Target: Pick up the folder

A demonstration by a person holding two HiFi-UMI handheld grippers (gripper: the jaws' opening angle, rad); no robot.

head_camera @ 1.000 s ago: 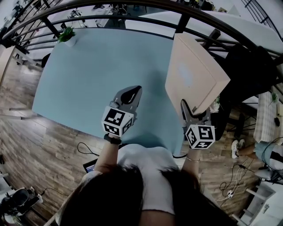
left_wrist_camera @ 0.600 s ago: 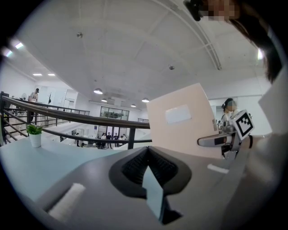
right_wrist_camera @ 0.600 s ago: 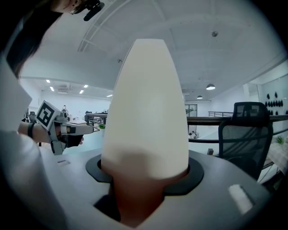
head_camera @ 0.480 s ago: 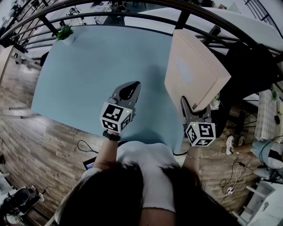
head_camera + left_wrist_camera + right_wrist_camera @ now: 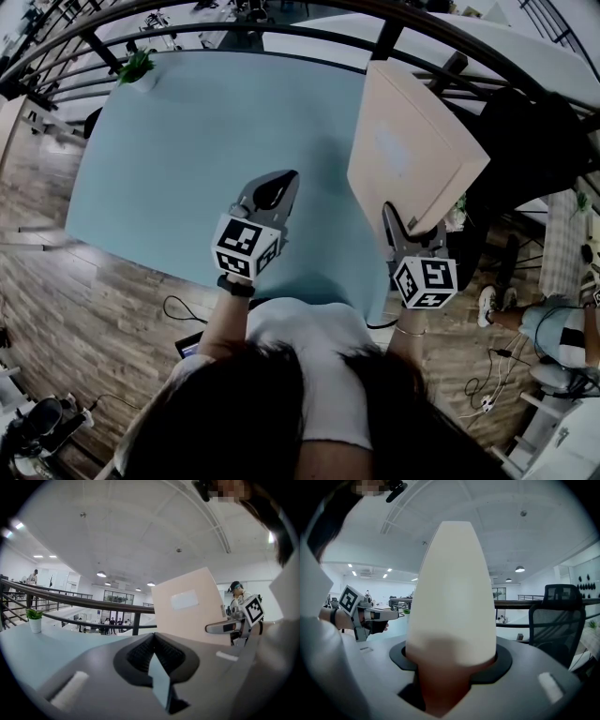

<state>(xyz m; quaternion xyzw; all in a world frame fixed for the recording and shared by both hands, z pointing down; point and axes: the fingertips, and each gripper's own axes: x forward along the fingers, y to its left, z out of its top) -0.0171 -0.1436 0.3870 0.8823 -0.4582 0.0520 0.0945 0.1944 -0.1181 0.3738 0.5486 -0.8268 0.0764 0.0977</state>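
Your right gripper (image 5: 412, 232) is clamped on the near edge of the beige folder (image 5: 412, 141), which is tilted up on edge over the right side of the pale blue table (image 5: 187, 159). Your left gripper (image 5: 278, 185) is closed on nothing, above the tabletop. A small potted plant (image 5: 138, 67) sits at the table's far left corner. A dark railing (image 5: 281, 11) runs behind the table. The wood floor (image 5: 56, 309) lies below, and a black office chair (image 5: 555, 616) stands to the right.
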